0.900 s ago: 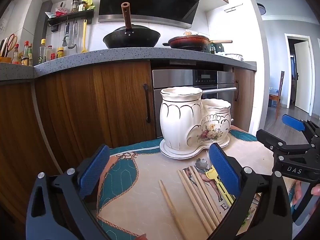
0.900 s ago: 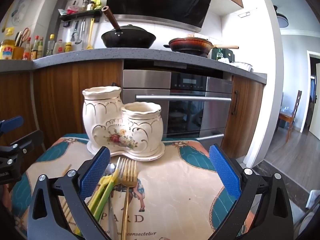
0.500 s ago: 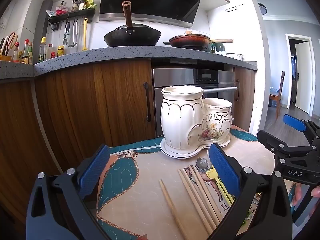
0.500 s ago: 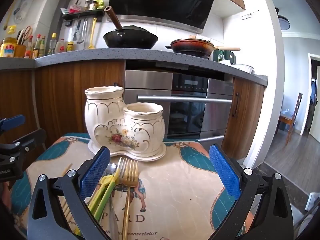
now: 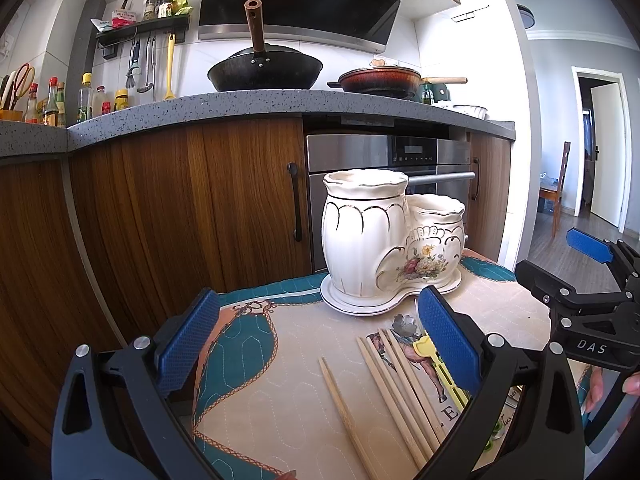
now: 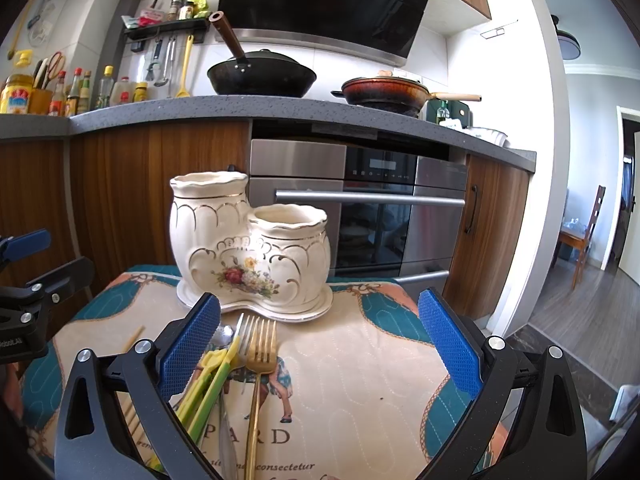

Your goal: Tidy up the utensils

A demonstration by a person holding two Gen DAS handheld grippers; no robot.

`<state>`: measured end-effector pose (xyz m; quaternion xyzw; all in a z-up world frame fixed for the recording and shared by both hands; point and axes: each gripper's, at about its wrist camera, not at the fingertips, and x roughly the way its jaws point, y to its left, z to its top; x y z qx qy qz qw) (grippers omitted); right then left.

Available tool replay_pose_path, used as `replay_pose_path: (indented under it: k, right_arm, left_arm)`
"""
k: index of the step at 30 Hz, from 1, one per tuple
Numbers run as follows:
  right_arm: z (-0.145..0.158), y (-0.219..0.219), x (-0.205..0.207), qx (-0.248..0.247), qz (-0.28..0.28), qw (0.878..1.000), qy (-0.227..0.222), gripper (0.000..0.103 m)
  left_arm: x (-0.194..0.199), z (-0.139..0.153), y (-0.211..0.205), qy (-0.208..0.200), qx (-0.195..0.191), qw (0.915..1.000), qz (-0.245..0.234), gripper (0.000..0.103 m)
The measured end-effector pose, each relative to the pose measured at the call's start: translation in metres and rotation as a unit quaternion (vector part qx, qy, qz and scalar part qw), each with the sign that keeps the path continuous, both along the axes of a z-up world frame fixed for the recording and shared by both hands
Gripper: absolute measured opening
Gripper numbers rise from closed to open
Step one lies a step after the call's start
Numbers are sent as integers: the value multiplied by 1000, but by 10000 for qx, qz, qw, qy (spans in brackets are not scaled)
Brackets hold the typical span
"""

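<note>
Both claws are standing wide and holding nothing. The left claw (image 5: 316, 344) is hovering over the wooden chopsticks (image 5: 394, 384), which are lying in front of the ceramic holder (image 5: 384, 248). The right claw (image 6: 320, 336) is hovering over the gold fork (image 6: 259, 364) and green utensils (image 6: 208, 384), just in front of that holder, on the bench's printed mat (image 6: 360, 380).

In front of the one cream two-pot utensil holder (image 6: 250, 248) on the printed cloth (image 6: 360, 380) lie four wooden chopsticks (image 5: 390, 380); one gold fork (image 6: 260, 364); one silver fork (image 6: 246, 330); two yellow-green plastic utensils (image 6: 210, 384); one silver spoon (image 5: 404, 324); behind the holder stand two pans (image 6: 262, 76).
</note>
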<state>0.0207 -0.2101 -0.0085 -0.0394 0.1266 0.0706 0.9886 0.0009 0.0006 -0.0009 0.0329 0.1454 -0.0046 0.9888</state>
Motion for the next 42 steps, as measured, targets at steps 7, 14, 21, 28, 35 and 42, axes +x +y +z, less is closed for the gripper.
replay_pose_path:
  k: [7, 14, 21, 28, 35, 42]
  right_arm:
    - [0, 2, -1, 0, -1, 10000, 7, 98]
    - [-1, 0, 0, -4, 4, 10000, 8, 98]
    - [-1, 1, 0, 1, -1, 10000, 16, 98]
    - [-2, 1, 1, -9, 6, 10000, 22, 98]
    - [-2, 2, 2, -9, 6, 10000, 30, 98]
    - [-2, 2, 2, -7, 6, 10000, 34, 98]
  left_arm:
    - [3, -3, 2, 10, -5, 10000, 0, 98]
    - [3, -3, 2, 19, -6, 10000, -1, 98]
    - [4, -2, 2, 27, -6, 10000, 0, 98]
    - [4, -2, 2, 32, -8, 10000, 0, 98]
    - [4, -2, 2, 41, -7, 10000, 0, 98]
    - [5, -5, 1, 44, -7, 10000, 0, 98]
